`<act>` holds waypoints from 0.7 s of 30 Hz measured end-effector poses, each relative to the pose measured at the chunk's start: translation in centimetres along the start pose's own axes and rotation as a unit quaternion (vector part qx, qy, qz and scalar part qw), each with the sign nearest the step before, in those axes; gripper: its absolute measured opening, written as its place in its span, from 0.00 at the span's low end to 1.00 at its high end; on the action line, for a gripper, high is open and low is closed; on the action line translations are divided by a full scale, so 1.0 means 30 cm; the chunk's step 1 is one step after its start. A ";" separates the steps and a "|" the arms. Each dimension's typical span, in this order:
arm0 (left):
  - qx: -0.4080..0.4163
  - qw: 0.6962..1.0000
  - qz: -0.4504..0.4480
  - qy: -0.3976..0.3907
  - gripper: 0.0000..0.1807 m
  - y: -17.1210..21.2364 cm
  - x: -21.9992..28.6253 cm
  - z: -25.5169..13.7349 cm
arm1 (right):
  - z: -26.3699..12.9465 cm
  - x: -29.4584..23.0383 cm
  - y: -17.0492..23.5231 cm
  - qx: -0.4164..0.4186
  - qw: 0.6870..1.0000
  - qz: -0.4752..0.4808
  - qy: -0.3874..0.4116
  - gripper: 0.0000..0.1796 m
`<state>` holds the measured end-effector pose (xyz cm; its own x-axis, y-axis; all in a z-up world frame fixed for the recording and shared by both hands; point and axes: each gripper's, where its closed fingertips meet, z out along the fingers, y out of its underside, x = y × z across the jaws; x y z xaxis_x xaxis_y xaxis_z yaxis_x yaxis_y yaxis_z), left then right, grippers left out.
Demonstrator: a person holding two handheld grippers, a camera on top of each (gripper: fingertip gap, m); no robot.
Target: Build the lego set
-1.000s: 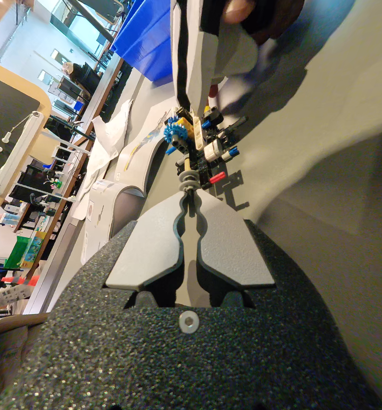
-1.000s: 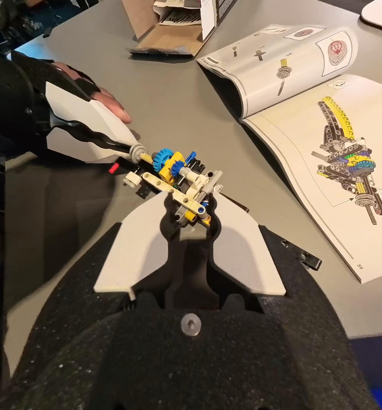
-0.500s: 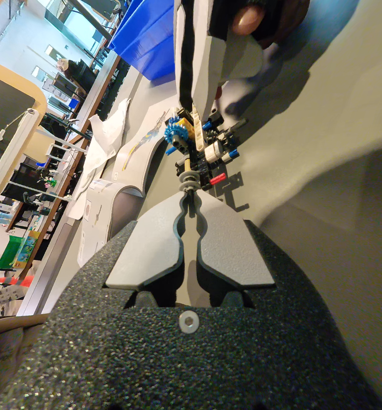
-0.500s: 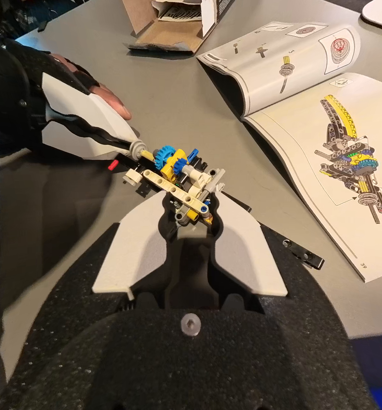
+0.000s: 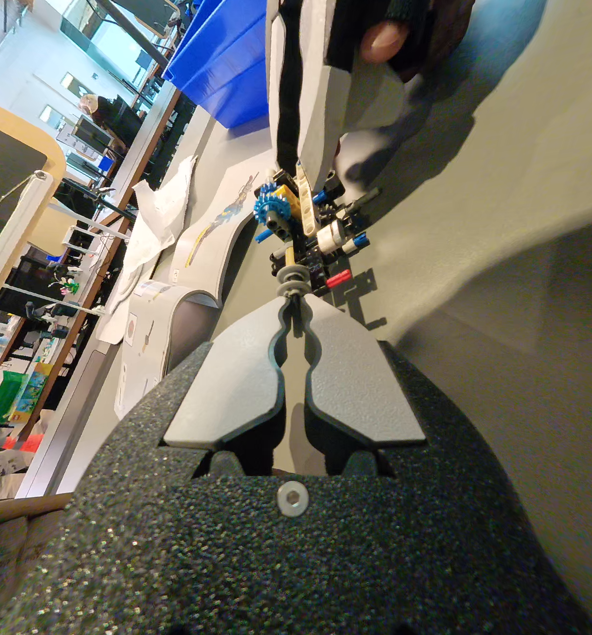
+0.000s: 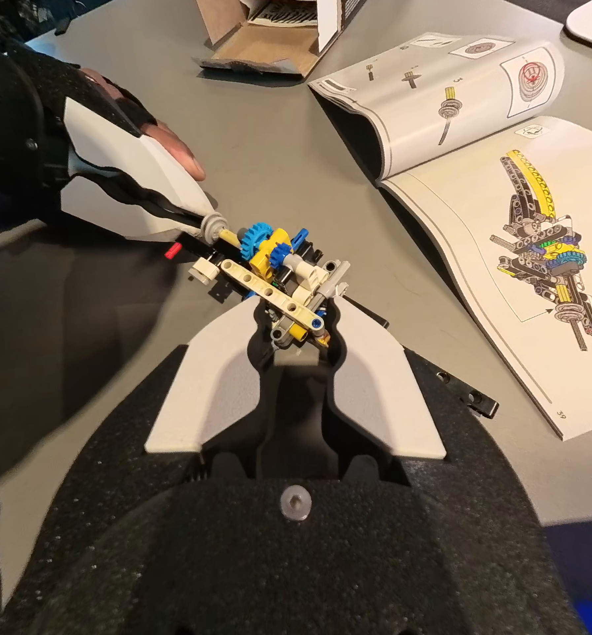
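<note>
A small lego assembly (image 6: 280,275) of white beams, yellow blocks and blue gears is held between my two grippers just above the grey table (image 6: 287,154). My right gripper (image 6: 294,309) is shut on its near end. My left gripper (image 5: 295,302) is shut on the thin black axle (image 5: 297,319) that sticks out of the assembly (image 5: 308,226), right behind a grey pulley (image 5: 291,275). In the right wrist view the left gripper (image 6: 198,220) comes in from the left, with the pulley (image 6: 212,225) at its tip. The right gripper (image 5: 304,165) comes down from the top of the left wrist view.
An open instruction booklet (image 6: 493,240) lies to the right of the assembly; it also shows in the left wrist view (image 5: 212,240). A torn cardboard box (image 6: 270,41) stands at the far side. A black beam (image 6: 476,402) lies under my right gripper. Blue bins (image 5: 225,68) and crumpled paper (image 5: 157,213) sit farther off. Tip to tip, the grippers are about 8 cm apart.
Almost nothing: both grippers keep their holds and the assembly stays in place, with only a slight drift of the views.
</note>
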<state>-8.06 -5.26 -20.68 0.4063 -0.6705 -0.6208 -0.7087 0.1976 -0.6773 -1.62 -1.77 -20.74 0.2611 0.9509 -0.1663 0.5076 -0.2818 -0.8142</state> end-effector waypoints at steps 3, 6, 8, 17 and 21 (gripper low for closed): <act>0.000 1.000 -0.001 0.001 0.02 0.000 -0.001 0.001 | 0.001 -0.001 0.000 0.000 1.000 0.000 0.001 0.19; 0.000 1.000 -0.002 0.003 0.02 0.000 -0.001 0.001 | 0.001 -0.001 0.001 -0.001 1.000 -0.002 0.004 0.19; 0.000 1.000 -0.003 0.003 0.02 0.000 -0.001 0.001 | 0.002 -0.001 0.001 -0.002 1.000 -0.002 0.004 0.19; -0.001 1.000 -0.003 0.007 0.02 -0.001 -0.001 0.002 | 0.004 -0.003 0.002 -0.004 1.000 -0.006 0.009 0.20; -0.002 1.000 -0.002 0.008 0.02 -0.001 -0.001 0.001 | 0.004 -0.003 0.003 -0.004 1.000 -0.007 0.011 0.20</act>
<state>-8.03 -5.22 -20.66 0.3999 -0.6831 -0.6111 -0.7096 0.1914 -0.6782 -1.71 -1.88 -20.86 0.2726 0.9516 -0.1423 0.5185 -0.2698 -0.8114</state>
